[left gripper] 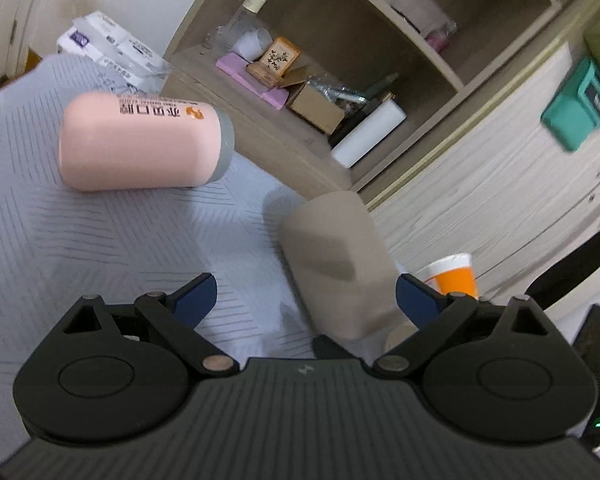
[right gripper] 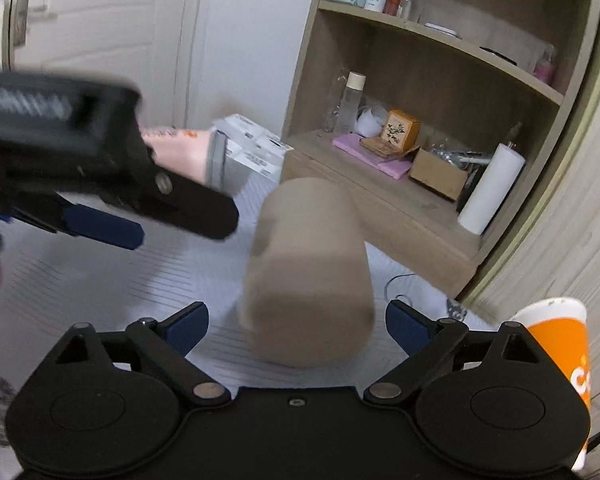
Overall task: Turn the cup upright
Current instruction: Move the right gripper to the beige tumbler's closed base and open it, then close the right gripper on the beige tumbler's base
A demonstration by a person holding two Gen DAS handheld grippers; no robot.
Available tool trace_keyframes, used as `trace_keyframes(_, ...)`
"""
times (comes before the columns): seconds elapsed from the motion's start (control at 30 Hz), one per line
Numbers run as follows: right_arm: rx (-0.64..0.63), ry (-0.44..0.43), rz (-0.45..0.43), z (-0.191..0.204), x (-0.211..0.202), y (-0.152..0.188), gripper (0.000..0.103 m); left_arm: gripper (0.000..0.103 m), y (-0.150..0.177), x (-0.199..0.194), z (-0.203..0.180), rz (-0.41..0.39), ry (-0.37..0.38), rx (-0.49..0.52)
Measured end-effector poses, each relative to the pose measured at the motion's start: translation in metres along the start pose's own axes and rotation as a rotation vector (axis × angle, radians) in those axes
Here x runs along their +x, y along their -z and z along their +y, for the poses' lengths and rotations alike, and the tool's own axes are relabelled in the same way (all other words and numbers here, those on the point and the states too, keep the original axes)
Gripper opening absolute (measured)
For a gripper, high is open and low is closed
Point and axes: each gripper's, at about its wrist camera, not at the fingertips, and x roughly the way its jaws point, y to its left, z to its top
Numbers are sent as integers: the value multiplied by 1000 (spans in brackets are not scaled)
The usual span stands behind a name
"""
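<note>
Lying on its side: the beige cup [right gripper: 308, 272] rests on the grey ribbed cloth [right gripper: 100, 280], not yet upright.
Cup axis: its long axis runs near to far in the right wrist view, one flat end facing the camera; which end is the mouth cannot be told.
Right gripper [right gripper: 298, 324]: fingers spread wide and holding nothing, one blue pad on each side of the cup's near end, not touching it.
Left gripper [left gripper: 306, 296]: also wide open and empty; in its own view the cup lies toward its right finger, with its left finger over bare cloth.
Nearer hand: by my judgement the right, since the cup sits centred between its fingers.
Pink cup [left gripper: 140, 140]: a second cup on its side, far and left, well apart from the beige one.
Orange cup [right gripper: 560, 344]: stands upright near the right edge, just beside the right gripper.
Edges: the wooden shelf unit [right gripper: 420, 120] stands beyond the cup, far and to the right.
Open room: bare cloth to the cup's left; the right side is tighter.
</note>
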Motion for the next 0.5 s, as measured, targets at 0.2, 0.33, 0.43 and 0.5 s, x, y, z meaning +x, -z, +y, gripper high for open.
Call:
trace_keyframes(0.2, -6, 19, 24, -2, 15, -4, 81, 95, 4, 4, 6, -17, 16, -40)
trace_keyframes(0.33, 46, 27, 28, -1, 14, -5, 81, 95, 5, 8, 11, 20, 50, -68)
trace_keyframes(0.43, 113, 24, 37, 0, 10, -4, 81, 95, 6, 10, 12, 28, 59, -79)
trace_keyframes(0.5, 146, 21, 43, 1, 7, -4, 81, 95, 6, 8, 15, 34, 72, -91)
